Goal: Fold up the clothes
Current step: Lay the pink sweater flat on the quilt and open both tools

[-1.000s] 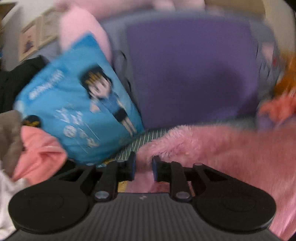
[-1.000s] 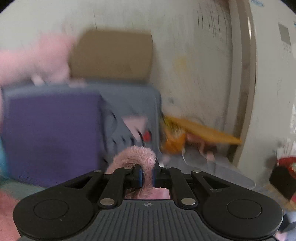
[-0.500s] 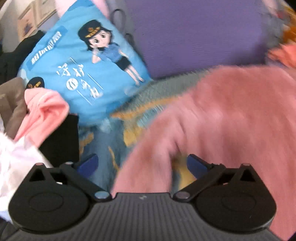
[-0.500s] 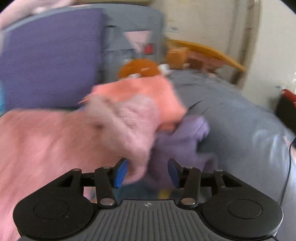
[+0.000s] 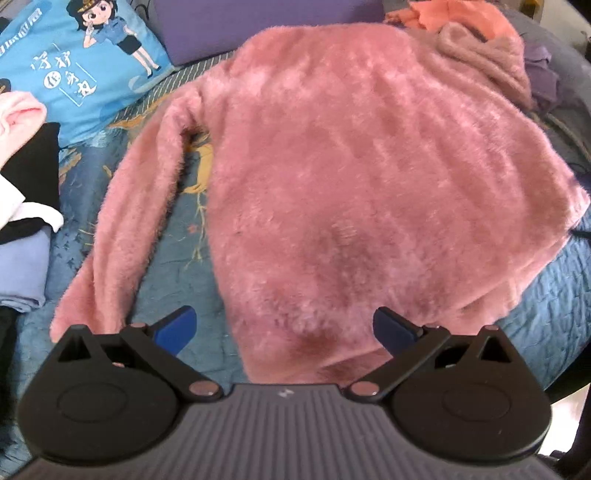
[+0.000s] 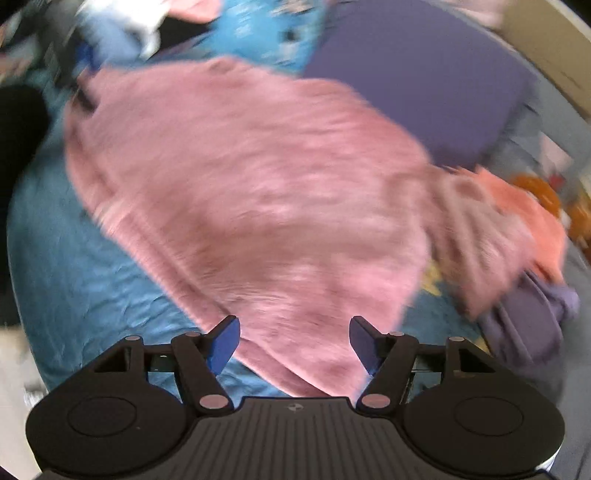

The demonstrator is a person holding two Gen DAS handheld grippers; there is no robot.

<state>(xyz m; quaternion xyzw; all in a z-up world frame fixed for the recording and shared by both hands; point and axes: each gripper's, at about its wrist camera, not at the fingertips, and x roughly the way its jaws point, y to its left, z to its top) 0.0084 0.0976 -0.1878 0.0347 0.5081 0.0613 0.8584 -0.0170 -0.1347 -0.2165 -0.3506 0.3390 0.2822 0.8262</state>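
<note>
A fluffy pink sweater [image 5: 351, 166] lies spread flat on the blue patterned bedspread [image 5: 177, 240]. Its left sleeve [image 5: 129, 221] stretches down toward the near left; the other sleeve is bunched at the far right. My left gripper [image 5: 284, 330] hovers open just over the sweater's near hem, holding nothing. In the blurred right wrist view the same sweater [image 6: 258, 192] fills the middle, and my right gripper [image 6: 294, 341] stands open above its near edge, empty.
A blue cartoon pillow [image 5: 74, 62] and a purple cushion [image 5: 258, 26] lie behind the sweater. Folded clothes [image 5: 22, 221] are stacked at the left. Orange cloth [image 5: 458, 18] and a purple garment [image 6: 524, 317] sit by the right sleeve.
Both grippers were shut on the pink sweater a second ago; they have opened and let it drop flat on the bed. Both have drawn back over its near edge.
</note>
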